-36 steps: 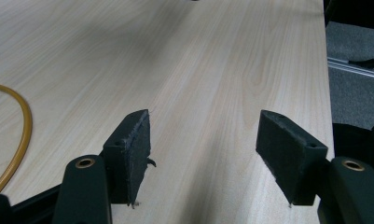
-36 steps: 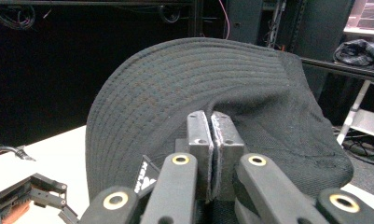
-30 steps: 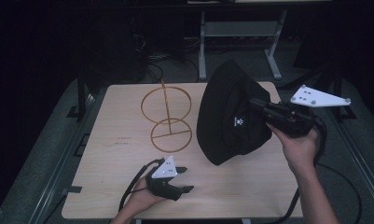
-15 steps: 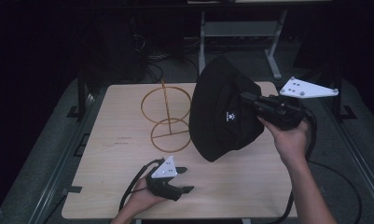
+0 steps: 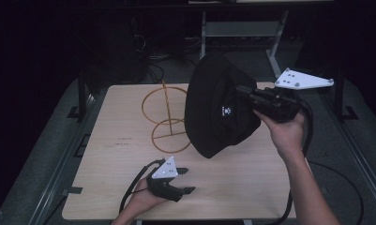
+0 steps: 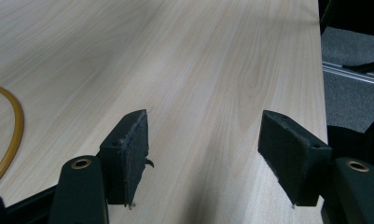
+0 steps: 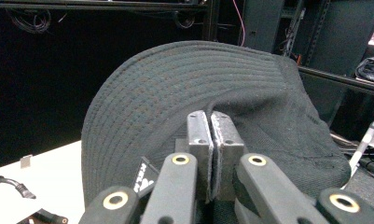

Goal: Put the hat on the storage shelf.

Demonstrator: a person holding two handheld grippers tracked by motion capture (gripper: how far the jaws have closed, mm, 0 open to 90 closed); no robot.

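Right gripper (image 5: 244,91): my jaws are pinched tight on the brim of the black hat (image 5: 221,110); in the right gripper view the pads (image 7: 198,140) meet on a fold of the brim (image 7: 175,93), with the crown bulging off to the right.

Hat, position: held up in the air over the far right part of the table (image 5: 129,187), hanging from my grip, its open side facing left toward the wire stand (image 5: 169,117).

Hat, axis: the brim stands nearly upright, its long dimension running top to bottom in the high view; the lower edge hangs close above the tabletop, though I cannot tell whether it touches.

Stand: a gold wire frame with a ring base lying on the table and an upper hoop on a post; it lies just left of the hat, and the hat's edge overlaps it in the high view.

Left gripper (image 5: 188,180): my jaws stand wide with nothing between them, resting low at the near edge of the table; a curve of the stand's base (image 6: 12,130) shows at the left of the left gripper view.

Deciding relation: the stand lies leftward from my right jaws, so I judge the right hand to be the one placed to carry the hat onto it.
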